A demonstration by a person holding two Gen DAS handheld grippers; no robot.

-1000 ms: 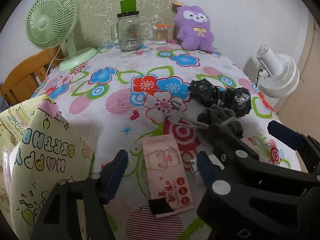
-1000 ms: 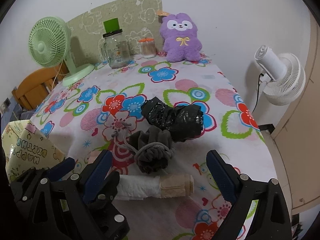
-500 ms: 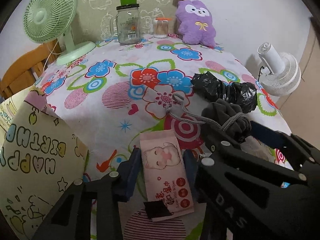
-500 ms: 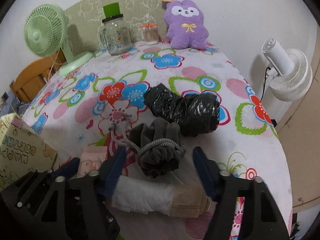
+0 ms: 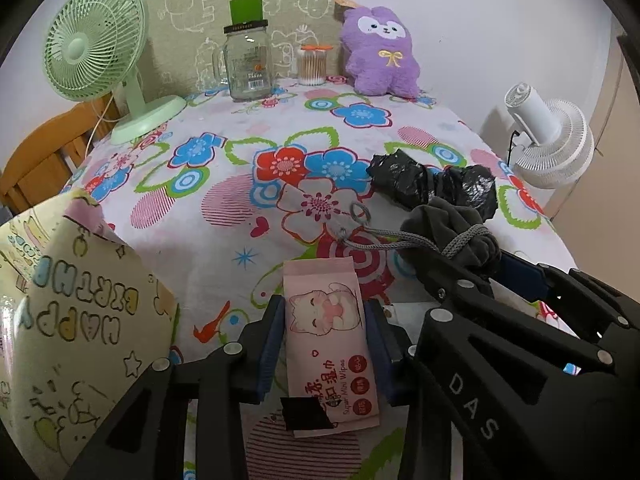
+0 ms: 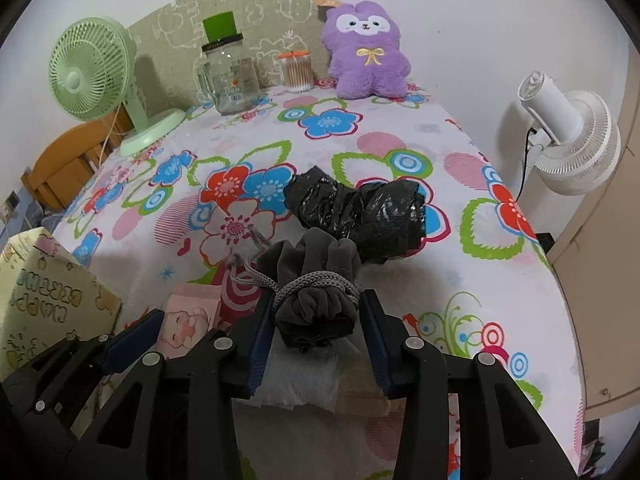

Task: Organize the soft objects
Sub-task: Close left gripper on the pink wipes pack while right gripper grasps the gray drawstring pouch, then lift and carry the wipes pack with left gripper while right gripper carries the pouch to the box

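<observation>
Your left gripper (image 5: 325, 320) straddles the pink wet-wipes pack (image 5: 330, 344), which lies flat near the front edge of the desk (image 5: 224, 200) with its long axis running straight along your fingers, away from you; the jaws are closing, narrow, their blue pads right against the pack's long sides. Your right gripper (image 6: 318, 320) does the same with the grey drawstring pouch (image 6: 316, 280): its jaws are closing around the tied bundle, whose gathered neck points away from you, the cord (image 5: 384, 236) trailing off to the left. Under the pouch a white-and-tan roll (image 6: 320, 380) lies crosswise. Just beyond it a crumpled black plastic bag (image 6: 360, 212) stretches left to right. The desk wears a flowered cloth; along its far edge by the wall stand a green fan (image 5: 96, 64), a glass jar (image 5: 248, 64), a cotton-swab pot (image 5: 314, 66) and a purple plush toy (image 5: 380, 52). The cloth's middle lies open. A "Happy Birthday" box (image 5: 72, 320) sits at your left, a white fan (image 6: 568, 140) beyond the right edge.
</observation>
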